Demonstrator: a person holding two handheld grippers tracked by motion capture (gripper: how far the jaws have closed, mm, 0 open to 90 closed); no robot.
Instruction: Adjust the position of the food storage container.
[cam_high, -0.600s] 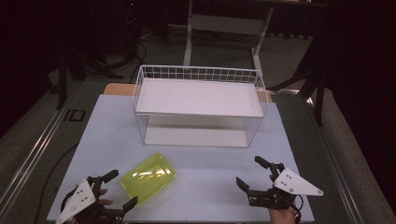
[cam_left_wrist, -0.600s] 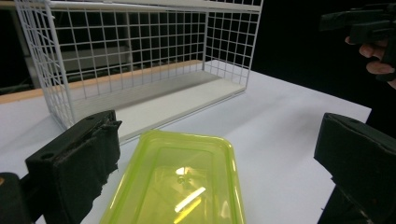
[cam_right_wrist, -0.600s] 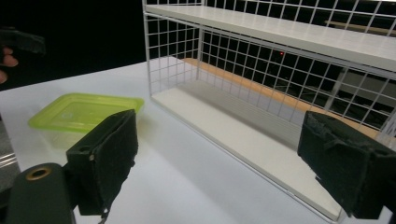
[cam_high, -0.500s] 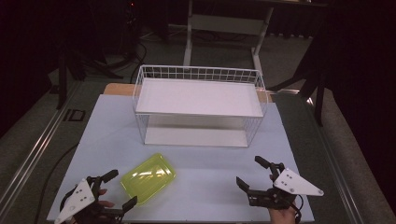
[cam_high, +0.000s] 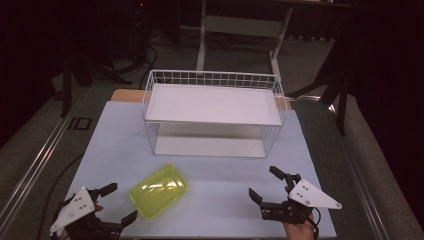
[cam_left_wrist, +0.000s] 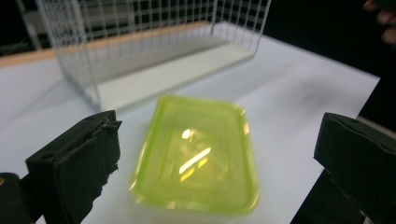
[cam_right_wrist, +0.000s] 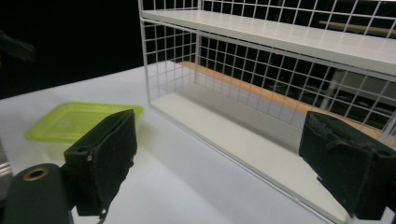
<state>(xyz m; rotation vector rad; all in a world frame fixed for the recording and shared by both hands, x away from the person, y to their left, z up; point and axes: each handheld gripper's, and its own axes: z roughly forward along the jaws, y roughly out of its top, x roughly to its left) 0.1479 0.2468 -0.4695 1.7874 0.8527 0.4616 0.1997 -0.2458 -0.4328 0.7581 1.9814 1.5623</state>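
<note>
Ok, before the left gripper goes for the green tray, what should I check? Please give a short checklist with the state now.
1. Left gripper open: ok, jaws stand wide apart.
2. Tray between the jaws' line: ok, in the left gripper view it lies centred ahead.
3. Tray free of the rack: ok, apart, flat on the table.
4. Right gripper out of the way: ok, open, far to the side.
5. Tray empty: cannot tell, glare on it.
6. Jaws wider than the tray: cannot tell.

High view looks down; both gripper views, low and close, share the wire rack (cam_high: 212, 111).
</note>
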